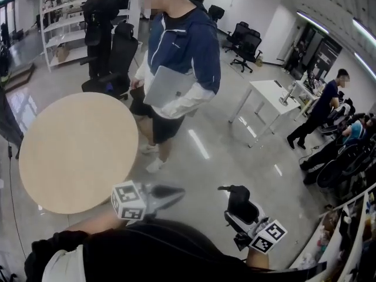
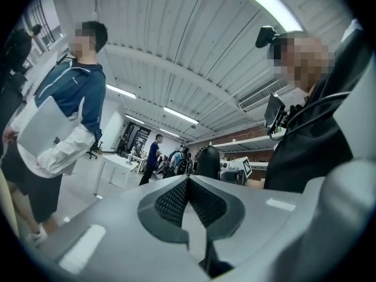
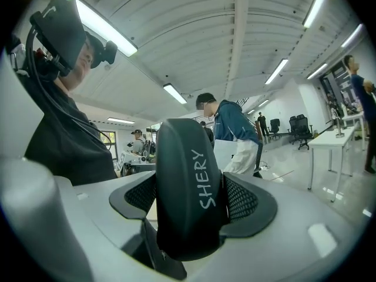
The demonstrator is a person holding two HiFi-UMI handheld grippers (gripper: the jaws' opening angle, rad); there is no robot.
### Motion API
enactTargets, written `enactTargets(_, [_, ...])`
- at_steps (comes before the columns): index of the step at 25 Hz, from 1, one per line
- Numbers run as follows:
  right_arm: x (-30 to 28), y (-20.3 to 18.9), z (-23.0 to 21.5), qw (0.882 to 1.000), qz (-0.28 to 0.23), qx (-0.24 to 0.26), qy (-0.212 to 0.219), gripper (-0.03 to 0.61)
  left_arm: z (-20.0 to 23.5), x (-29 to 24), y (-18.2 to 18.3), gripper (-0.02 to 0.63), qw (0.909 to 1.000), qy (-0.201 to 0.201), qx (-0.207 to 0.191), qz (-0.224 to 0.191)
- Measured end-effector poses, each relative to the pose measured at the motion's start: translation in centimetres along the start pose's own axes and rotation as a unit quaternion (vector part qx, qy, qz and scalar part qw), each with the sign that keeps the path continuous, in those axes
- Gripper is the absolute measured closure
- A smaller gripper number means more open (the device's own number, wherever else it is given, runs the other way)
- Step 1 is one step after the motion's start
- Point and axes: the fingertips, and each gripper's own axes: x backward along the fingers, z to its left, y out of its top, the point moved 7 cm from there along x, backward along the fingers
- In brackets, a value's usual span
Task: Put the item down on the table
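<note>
- The right gripper (image 1: 239, 211) is clamped on the black item (image 3: 188, 181), lettered "SHERY", held in the air over the floor and well apart from the table (image 1: 76, 151).
- The left gripper (image 1: 176, 192) has its jaws pressed together with nothing between them, near the table's edge.
- A person (image 1: 182, 51) stands beside the table, hugging a grey laptop (image 1: 167, 87).
</note>
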Motion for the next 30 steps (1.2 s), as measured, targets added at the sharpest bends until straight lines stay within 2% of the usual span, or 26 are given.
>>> enactTargets(3, [-5.0, 2.3, -3.2, 1.000, -0.009, 0.011, -0.007, 0.215, 5.2, -0.6, 2.7, 0.617, 0.9995, -0.019, -0.025, 0.002])
enactTargets(6, [-10.4, 3.7, -5.6, 1.000, -0.012, 0.007, 0.005, 0.215, 10.0, -0.1, 4.8, 0.617, 0.9994, -0.014, -0.030, 0.005])
enactTargets(13, [-19.5, 4.9, -12.3, 0.998, 0.011, -0.008, 0.061, 0.215, 18.4, 0.7, 6.2, 0.617, 0.9983, 0.057, -0.014, -0.003])
enactTargets(16, [-23.2, 5.4, -16.1, 0.994, 0.021, -0.011, 0.103, 0.215, 21.4, 0.3, 6.6, 0.617, 0.9947, 0.102, -0.014, -0.008])
enactTargets(23, [-31.3, 8.9, -28.8, 0.979, 0.052, -0.005, 0.195, 0.215, 29.6, -5.5, 9.0, 0.617, 0.9784, 0.203, -0.028, -0.030])
enactTargets(30, [-37.8, 14.0, -40.0, 0.952, 0.061, 0.024, 0.299, 0.215, 35.8, -12.5, 11.5, 0.617, 0.9532, 0.293, -0.025, -0.068])
